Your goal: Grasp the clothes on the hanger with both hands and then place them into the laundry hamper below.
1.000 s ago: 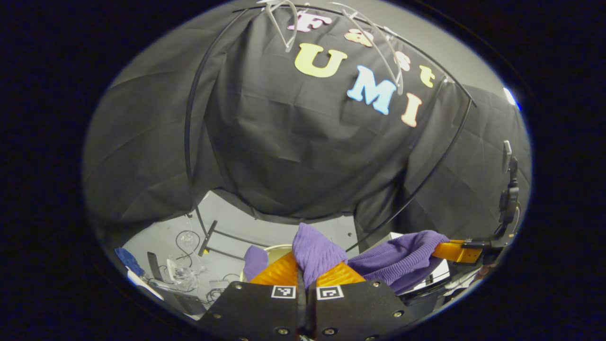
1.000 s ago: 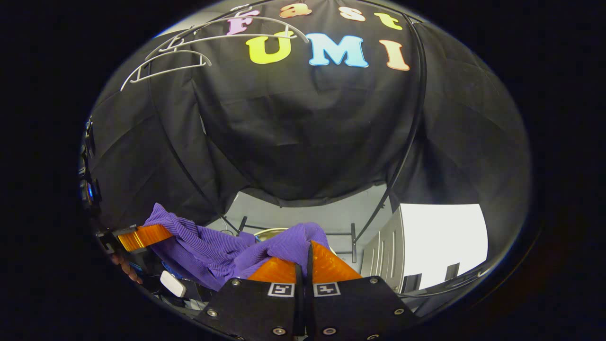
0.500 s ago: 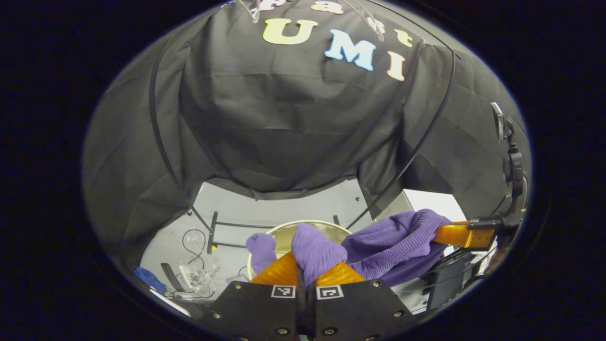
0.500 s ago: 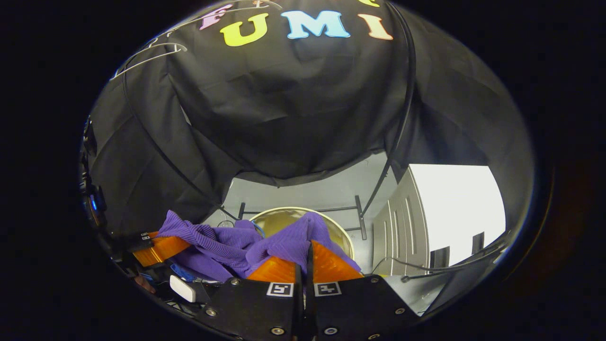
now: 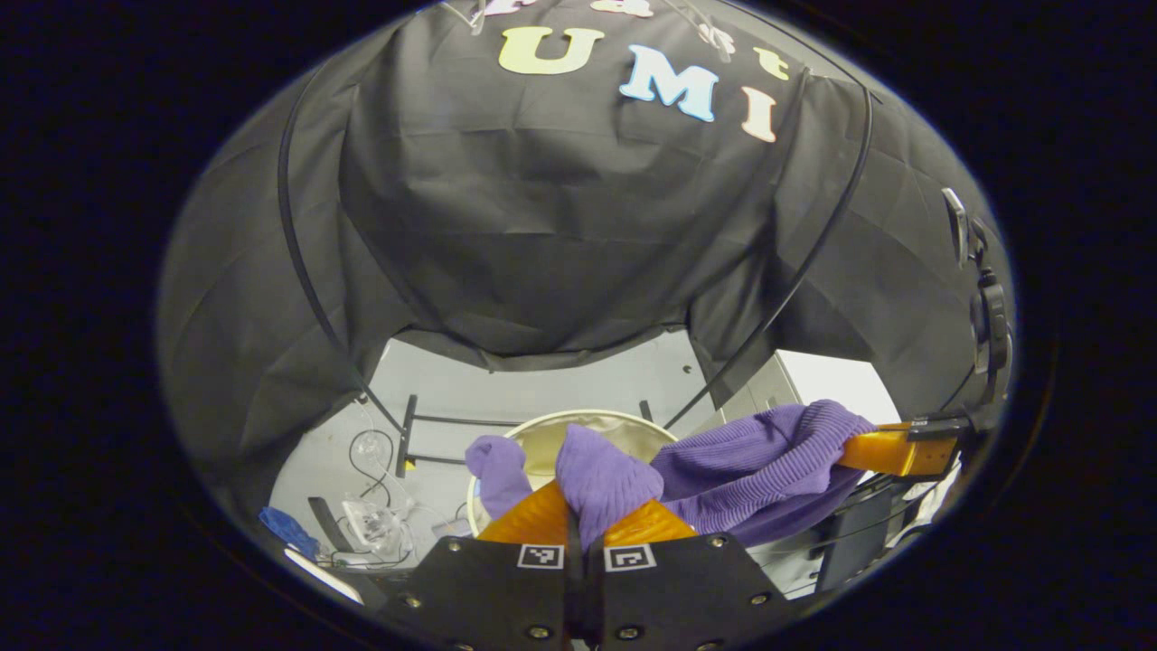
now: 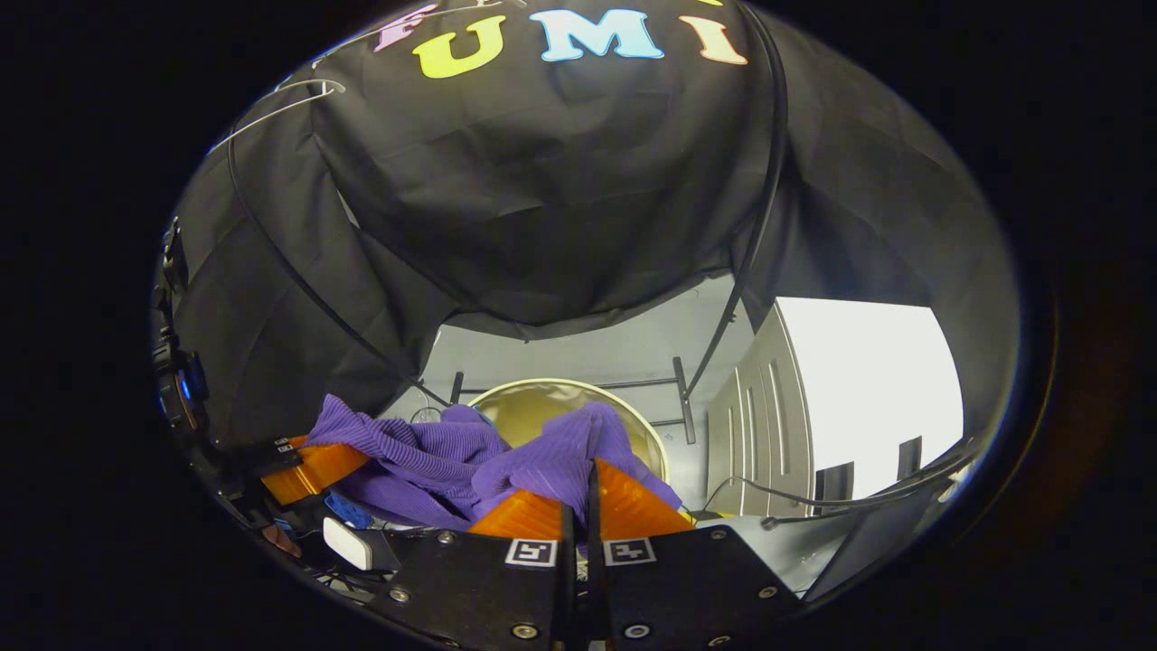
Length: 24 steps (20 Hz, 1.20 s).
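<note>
Left gripper point(image 5: 583, 524) pinches the purple garment point(image 5: 750, 470) at six o'clock, right gripper point(image 6: 578, 515) clamped on it too; the cloth sags between them, laundry hamper point(image 6: 633, 425) open beyond at twelve.

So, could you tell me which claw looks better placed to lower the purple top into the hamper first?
Probably the right claw. In its view, the fold of the purple top it grips sits over the hamper opening, while the left claw holds its fold nearer the rim.
</note>
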Each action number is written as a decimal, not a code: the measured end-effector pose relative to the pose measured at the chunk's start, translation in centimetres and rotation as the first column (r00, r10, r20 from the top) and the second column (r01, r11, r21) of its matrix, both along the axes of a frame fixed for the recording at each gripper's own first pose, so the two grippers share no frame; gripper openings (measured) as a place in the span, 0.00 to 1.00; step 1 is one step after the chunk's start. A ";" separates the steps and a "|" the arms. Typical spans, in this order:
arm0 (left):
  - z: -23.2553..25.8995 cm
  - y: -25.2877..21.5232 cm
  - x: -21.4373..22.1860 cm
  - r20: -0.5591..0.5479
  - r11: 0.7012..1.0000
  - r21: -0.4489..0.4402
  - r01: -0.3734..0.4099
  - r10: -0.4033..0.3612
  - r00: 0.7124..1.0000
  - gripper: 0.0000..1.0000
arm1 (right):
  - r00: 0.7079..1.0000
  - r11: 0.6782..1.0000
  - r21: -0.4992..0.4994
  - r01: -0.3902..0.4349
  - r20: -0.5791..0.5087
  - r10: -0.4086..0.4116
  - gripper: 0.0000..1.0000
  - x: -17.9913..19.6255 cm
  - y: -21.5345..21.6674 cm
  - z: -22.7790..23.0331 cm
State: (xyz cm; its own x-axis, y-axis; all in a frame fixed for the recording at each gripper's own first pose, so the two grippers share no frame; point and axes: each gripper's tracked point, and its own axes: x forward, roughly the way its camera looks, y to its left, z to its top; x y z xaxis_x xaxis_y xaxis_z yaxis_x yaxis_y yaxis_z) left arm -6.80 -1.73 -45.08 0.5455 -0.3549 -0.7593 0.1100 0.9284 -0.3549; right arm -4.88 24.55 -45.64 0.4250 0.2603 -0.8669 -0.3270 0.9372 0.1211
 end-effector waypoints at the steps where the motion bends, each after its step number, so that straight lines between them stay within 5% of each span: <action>1: 0.1 0.2 -0.3 -0.004 1.000 0.001 -0.003 0.003 1.000 0.01 | 1.000 1.000 -0.003 -0.007 -0.007 0.007 0.05 -0.2 -0.1 0.0; 9: 0.5 0.5 -2.6 -0.008 0.999 0.036 0.013 -0.013 1.000 0.07 | 0.993 0.996 -0.005 -0.089 -0.073 0.088 0.10 -2.0 0.5 0.8; 11: 0.7 0.5 -3.3 -0.011 1.000 0.021 0.003 -0.003 1.000 0.12 | 0.993 0.996 0.025 -0.082 -0.081 0.084 0.27 -2.3 0.9 1.5; 16: 2.6 3.5 -4.0 0.027 0.995 0.080 -0.058 0.056 0.998 0.97 | 0.997 0.997 0.015 -0.082 -0.007 0.082 0.96 -0.7 -1.1 4.1; 21: 8.4 4.9 -4.8 0.104 0.975 0.112 -0.193 0.182 0.978 0.95 | 0.984 0.995 0.069 -0.071 0.171 0.059 0.96 2.7 -4.7 9.3; 24: 13.5 4.8 -5.2 0.185 0.946 0.126 -0.300 0.275 0.944 0.97 | 0.952 0.991 0.099 -0.095 0.300 0.062 0.95 5.5 -8.6 13.7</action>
State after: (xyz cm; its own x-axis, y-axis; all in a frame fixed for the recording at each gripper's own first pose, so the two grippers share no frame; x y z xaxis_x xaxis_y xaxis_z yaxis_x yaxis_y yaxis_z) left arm -12.00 3.07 -31.61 0.7277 -0.0532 -0.6839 -0.1251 0.9700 -0.2086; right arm 0.63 15.95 -31.95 0.6319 0.3906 -0.6695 -0.4359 0.8933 0.1098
